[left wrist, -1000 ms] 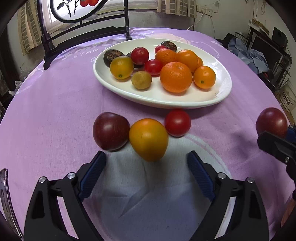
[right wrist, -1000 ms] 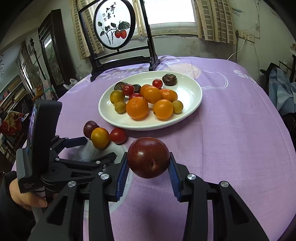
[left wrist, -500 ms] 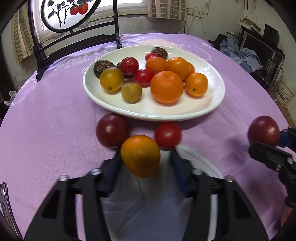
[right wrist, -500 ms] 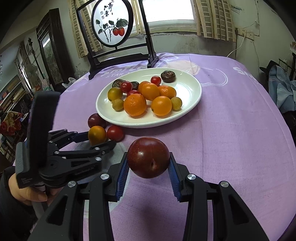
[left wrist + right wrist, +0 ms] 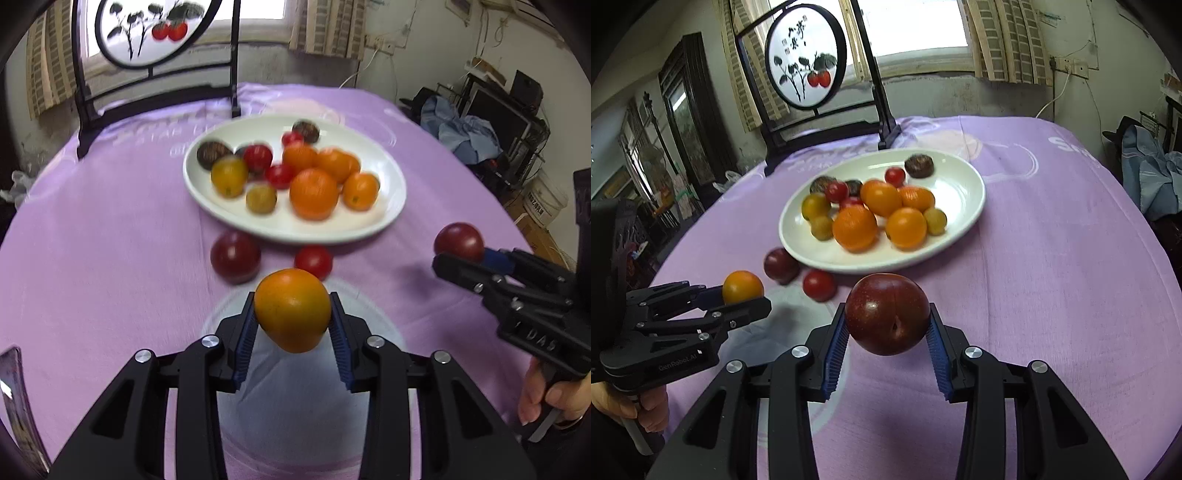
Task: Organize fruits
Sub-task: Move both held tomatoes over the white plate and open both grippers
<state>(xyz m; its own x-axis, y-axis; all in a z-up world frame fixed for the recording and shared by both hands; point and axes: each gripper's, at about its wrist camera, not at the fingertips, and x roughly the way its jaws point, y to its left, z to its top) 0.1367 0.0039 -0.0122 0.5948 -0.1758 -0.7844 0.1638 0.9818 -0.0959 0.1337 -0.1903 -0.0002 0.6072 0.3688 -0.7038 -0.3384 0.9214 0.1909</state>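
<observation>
My left gripper [image 5: 293, 322] has an orange fruit [image 5: 291, 308] between its blue pads, which press on it as the jaws are closing; the fruit hangs above the purple cloth. My right gripper [image 5: 888, 325] is shut on a dark red plum [image 5: 886, 312], also held off the table. Each gripper shows in the other view: the right gripper [image 5: 461, 255] with its plum [image 5: 459, 240], the left gripper [image 5: 746, 297] with its orange fruit [image 5: 742, 285]. A white plate [image 5: 971, 184] with several oranges, tomatoes and dark fruits lies beyond both.
A second dark plum [image 5: 235, 256] and a red tomato [image 5: 313, 260] lie on the cloth just in front of the plate [image 5: 391, 210]. A black stand with a round painted screen [image 5: 805, 55] sits at the table's far edge. A person's hand [image 5: 554, 391] grips the right handle.
The left jaws went from wide open to closed around the orange fruit, then rose with it off the cloth. The right gripper stayed put with its plum.
</observation>
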